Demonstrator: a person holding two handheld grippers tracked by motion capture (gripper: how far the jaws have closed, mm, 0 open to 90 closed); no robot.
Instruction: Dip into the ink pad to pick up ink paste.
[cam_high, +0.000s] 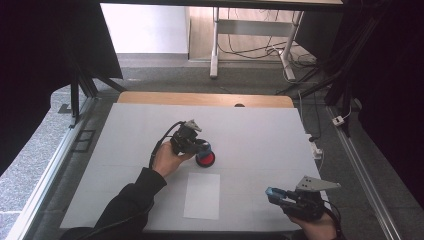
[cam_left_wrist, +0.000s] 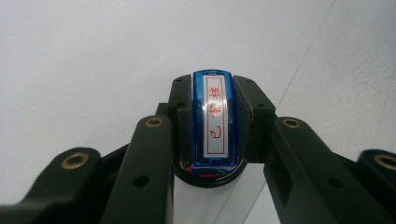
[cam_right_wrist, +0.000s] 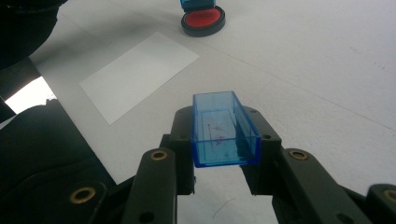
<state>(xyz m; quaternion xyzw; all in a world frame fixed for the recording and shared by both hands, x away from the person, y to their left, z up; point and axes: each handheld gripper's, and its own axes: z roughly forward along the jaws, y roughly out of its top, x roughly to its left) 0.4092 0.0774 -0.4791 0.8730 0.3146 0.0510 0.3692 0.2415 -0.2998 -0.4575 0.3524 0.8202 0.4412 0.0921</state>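
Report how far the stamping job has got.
Done: the blue cap is off the stamp and held clamped in the right hand-held gripper.
In hand: the left hand-held gripper grips the blue stamp over the red ink pad, apparently inking it.
Left: the white paper looks unmarked, so the stamping itself seems still to come.

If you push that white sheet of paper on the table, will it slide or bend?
The paper lies flat and thin on the smooth table, so it would probably slide easily. It looks floppy, likely bending if lifted by an edge. Nothing rests on it, so it seems very light.
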